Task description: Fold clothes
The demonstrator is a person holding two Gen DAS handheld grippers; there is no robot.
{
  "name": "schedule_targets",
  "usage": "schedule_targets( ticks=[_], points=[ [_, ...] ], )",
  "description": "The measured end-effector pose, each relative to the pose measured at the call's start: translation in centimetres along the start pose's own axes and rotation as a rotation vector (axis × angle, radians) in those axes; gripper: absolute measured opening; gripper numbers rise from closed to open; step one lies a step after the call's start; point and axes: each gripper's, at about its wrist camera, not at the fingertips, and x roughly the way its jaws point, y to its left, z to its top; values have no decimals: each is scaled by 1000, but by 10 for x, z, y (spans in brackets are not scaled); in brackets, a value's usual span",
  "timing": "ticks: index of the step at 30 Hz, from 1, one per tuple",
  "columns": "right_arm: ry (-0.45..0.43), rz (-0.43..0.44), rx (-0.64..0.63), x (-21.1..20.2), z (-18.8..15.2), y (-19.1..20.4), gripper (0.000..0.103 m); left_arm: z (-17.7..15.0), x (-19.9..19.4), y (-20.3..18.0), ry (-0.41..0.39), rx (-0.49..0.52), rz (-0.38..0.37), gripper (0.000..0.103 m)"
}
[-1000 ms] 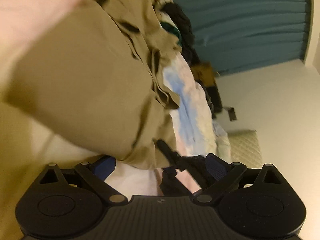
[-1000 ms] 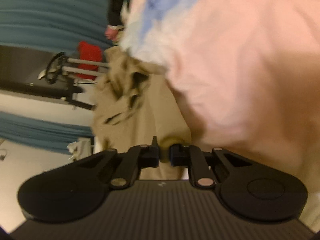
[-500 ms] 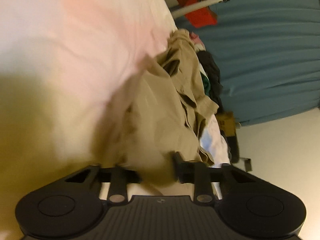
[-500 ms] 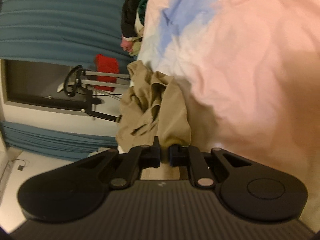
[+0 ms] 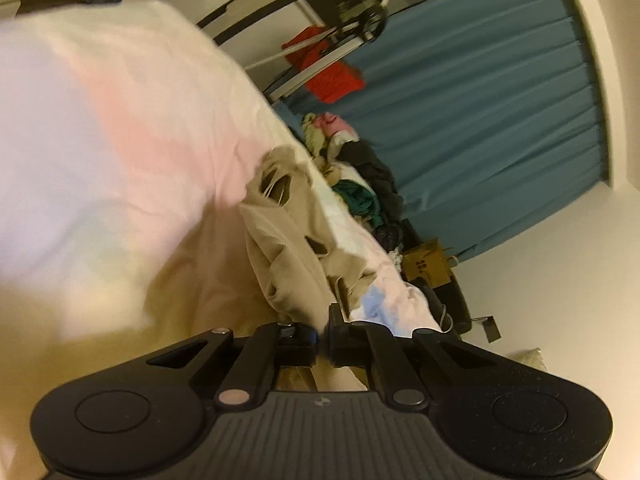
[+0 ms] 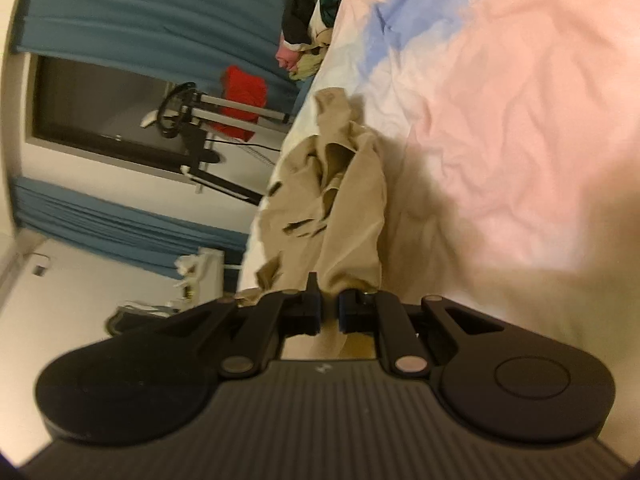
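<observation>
Left wrist view: the left gripper (image 5: 323, 336) has its jaws drawn together at the lower middle of the frame, pinching a strip of the khaki garment (image 5: 288, 240); the cloth runs from that pinch up toward the centre of the frame as a rumpled, twisted band with dark open folds and a loose tab near its top; it lies against the pastel bedsheet (image 5: 132, 152), which fills the left half in pink, white and pale blue, blurred nearest the lens; the whole scene is rolled sideways, so the gripper is held turned on its side; to the right of the garment a pile of clothes (image 5: 360, 184) in green, black and pink sits at the sheet's edge; a blue curtain (image 5: 492, 112) covers the upper right, with a red item (image 5: 328, 72) hanging on a rack beside it.

Right wrist view: the right gripper (image 6: 329, 314) is clamped on another part of the khaki garment (image 6: 336, 192) at the lower middle; the fabric rises from the fingers in a crumpled bunch toward the centre; the pastel bedsheet (image 6: 500, 120) spreads over the right side, creased; this frame is also tipped sideways; a dark window (image 6: 100, 112) and the blue curtain (image 6: 140, 8) occupy the left.
</observation>
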Motion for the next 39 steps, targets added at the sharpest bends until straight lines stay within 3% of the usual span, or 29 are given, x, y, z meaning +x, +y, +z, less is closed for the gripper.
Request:
schedule_targets(
  ticks=[7, 9, 12, 16, 22, 28, 34, 39],
  points=[
    [-38, 3, -159, -86, -38, 34, 11, -35, -102, -46, -44, 87, 13, 5],
    [-48, 8, -149, -116, -46, 34, 11, -49, -126, -56, -46, 106, 21, 5],
    [-65, 18, -118, -149, -53, 30, 11, -72, -160, -56, -33, 57, 13, 5],
    [-76, -17, -69, -155, -51, 20, 11, -84, -172, -54, 0, 15, 16, 5],
    [-56, -85, 39, -90, -16, 33, 13, -30, -100, -71, 25, 82, 143, 6],
    [-74, -164, 140, -16, 21, 38, 13, 26, -1, -82, 55, 178, 252, 8],
    [-37, -209, 163, 34, 44, 16, 14, 43, 73, -53, 109, 198, 303, 9],
    [-8, -165, 246, 48, 49, -9, 19, 41, 88, -41, 125, 247, 288, 10]
  ],
)
